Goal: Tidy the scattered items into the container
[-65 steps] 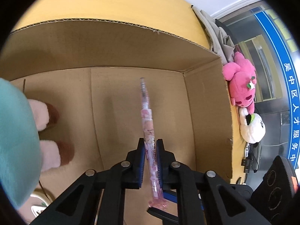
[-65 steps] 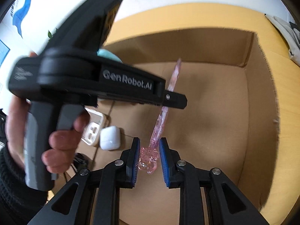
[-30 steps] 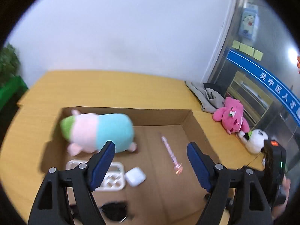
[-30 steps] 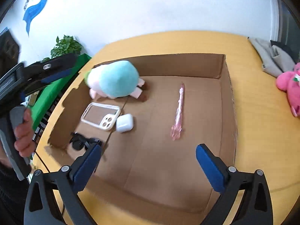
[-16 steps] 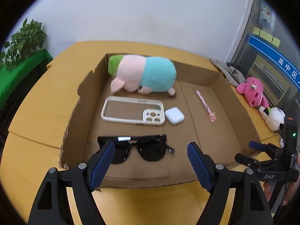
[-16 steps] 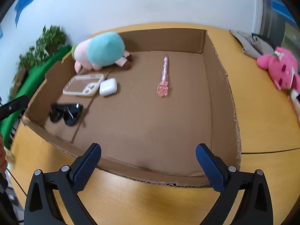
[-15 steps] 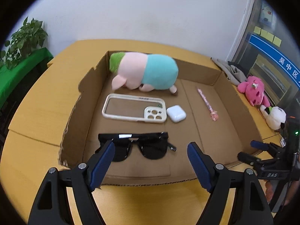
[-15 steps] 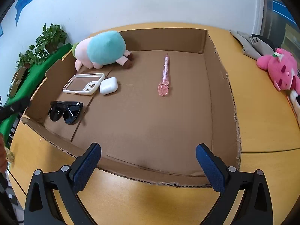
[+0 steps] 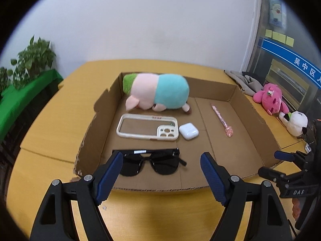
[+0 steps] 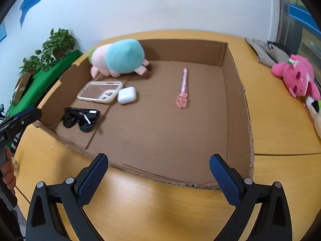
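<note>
Box (image 10: pixel 236 84): shallow brown cardboard, torn-looking rim | pen (image 10: pixel 183 87): pink, possibly glittery | both grippers: spread wide, empty

Left hand-held gripper (image 9: pixel 161 175): matte black plastic arms w/ triangular cut-outs, silver screws at the joints, blue textured pads (image 9: pixel 109 173). Right hand-held gripper (image 10: pixel 158 180): same build, black frame, dimpled blue pads (image 10: pixel 225 182); white lettering on its side in left view.
</note>
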The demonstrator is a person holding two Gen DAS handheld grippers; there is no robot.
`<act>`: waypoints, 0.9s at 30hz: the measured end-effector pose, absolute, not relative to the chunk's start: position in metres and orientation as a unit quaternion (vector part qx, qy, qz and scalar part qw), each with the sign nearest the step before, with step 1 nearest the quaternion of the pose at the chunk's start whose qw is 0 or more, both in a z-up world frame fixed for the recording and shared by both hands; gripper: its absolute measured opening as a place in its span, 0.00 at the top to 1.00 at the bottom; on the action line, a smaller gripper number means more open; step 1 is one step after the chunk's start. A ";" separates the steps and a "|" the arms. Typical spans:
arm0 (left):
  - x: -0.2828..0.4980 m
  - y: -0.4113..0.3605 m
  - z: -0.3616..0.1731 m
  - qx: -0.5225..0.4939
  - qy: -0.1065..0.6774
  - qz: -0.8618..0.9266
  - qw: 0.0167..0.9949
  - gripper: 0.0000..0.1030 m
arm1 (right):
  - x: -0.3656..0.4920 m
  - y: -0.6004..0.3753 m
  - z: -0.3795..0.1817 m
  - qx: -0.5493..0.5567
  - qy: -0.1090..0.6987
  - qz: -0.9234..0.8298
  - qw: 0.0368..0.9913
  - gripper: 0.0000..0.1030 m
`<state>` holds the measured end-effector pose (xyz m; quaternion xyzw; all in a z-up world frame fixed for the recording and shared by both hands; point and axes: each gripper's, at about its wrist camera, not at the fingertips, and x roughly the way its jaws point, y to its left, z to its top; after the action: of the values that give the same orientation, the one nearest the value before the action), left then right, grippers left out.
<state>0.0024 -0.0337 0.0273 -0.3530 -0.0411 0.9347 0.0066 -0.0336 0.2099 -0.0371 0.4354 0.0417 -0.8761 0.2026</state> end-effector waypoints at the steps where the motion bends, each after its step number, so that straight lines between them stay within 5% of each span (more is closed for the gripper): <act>1: 0.002 -0.029 0.031 -0.346 -0.035 0.937 0.004 0.23 | -0.031 0.208 -0.035 0.430 0.045 -0.878 0.204 0.00; 27: -0.014 -0.011 0.027 -0.355 -0.008 0.935 -0.006 0.23 | -0.034 0.198 -0.028 0.411 0.047 -0.887 0.204 0.00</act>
<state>-0.0144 -0.0107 0.0266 -0.3552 -0.0077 0.9347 -0.0062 -0.0343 0.1979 -0.0281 0.4112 0.0466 -0.8873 0.2035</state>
